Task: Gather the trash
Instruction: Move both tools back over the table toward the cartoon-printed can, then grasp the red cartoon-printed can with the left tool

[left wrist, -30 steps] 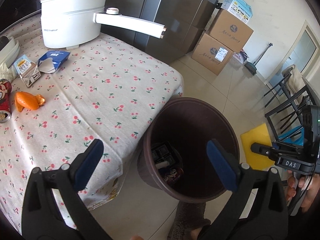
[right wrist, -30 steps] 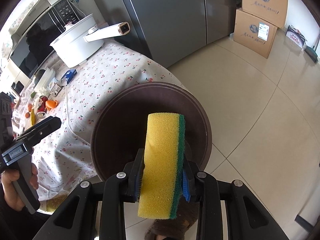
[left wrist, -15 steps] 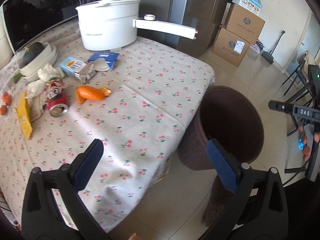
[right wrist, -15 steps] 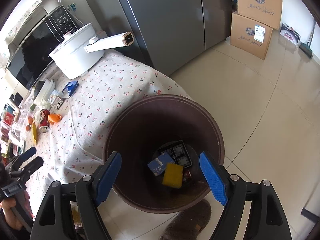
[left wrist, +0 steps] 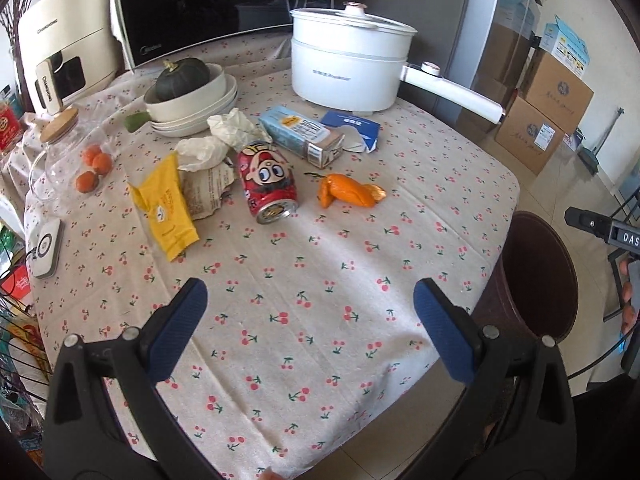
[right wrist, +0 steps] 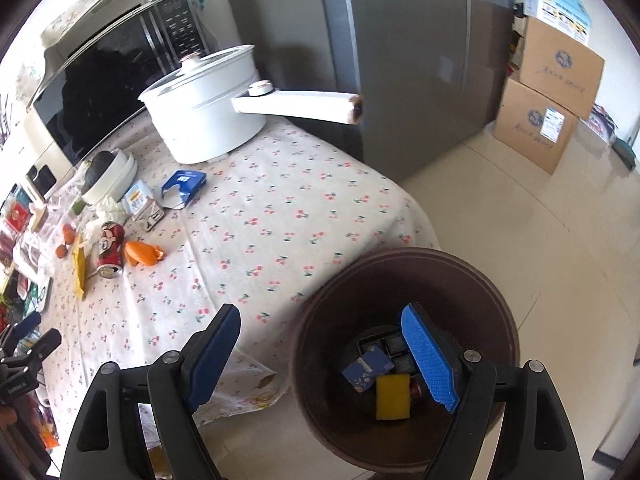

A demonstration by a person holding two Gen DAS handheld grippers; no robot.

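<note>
My left gripper (left wrist: 310, 316) is open and empty above the near part of the cherry-print tablecloth (left wrist: 320, 280). Trash lies beyond it: a red can (left wrist: 268, 184), an orange wrapper (left wrist: 348, 192), a yellow packet (left wrist: 168, 208), crumpled paper (left wrist: 224, 136), a milk carton (left wrist: 300, 134) and a blue box (left wrist: 356, 132). My right gripper (right wrist: 324, 352) is open and empty above the brown bin (right wrist: 496, 304), which stands on the floor by the table corner. The yellow sponge (right wrist: 392, 396) lies in the bin with a blue card (right wrist: 366, 368) and a black tray (right wrist: 384, 346).
A white pot (left wrist: 348, 64) with a long handle, stacked bowls holding a squash (left wrist: 184, 80), a glass jar (left wrist: 64, 152) and a microwave (left wrist: 200, 4) stand at the back. Cardboard boxes (right wrist: 548, 92) and a fridge (right wrist: 400, 40) are behind. The bin also shows in the left wrist view (left wrist: 540, 264).
My right gripper opened and the sponge fell into the bin. My left gripper swung left from over the bin to over the table, facing the trash.
</note>
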